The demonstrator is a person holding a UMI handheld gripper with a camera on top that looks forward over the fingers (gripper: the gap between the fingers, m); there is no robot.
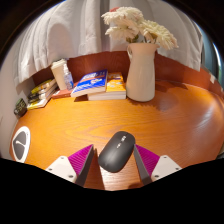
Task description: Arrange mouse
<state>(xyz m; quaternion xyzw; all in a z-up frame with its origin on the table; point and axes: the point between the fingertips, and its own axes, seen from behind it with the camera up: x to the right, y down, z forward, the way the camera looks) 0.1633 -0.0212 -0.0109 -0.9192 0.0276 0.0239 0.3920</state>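
A dark grey computer mouse (117, 152) lies lengthwise between my fingers, just over the orange-brown wooden table (150, 125). My gripper (116, 160) is closed in on it, with the magenta pads (84, 161) pressing against its two sides. The mouse's front end points away from me, toward the vase. I cannot tell whether its underside touches the table.
A white vase (141, 70) with pale flowers (138, 28) stands beyond the fingers, slightly right. Books (98, 86) lie to its left and more books (41, 93) lie further left. A round black-and-white object (21, 143) sits at the table's left. A person in white is behind the table.
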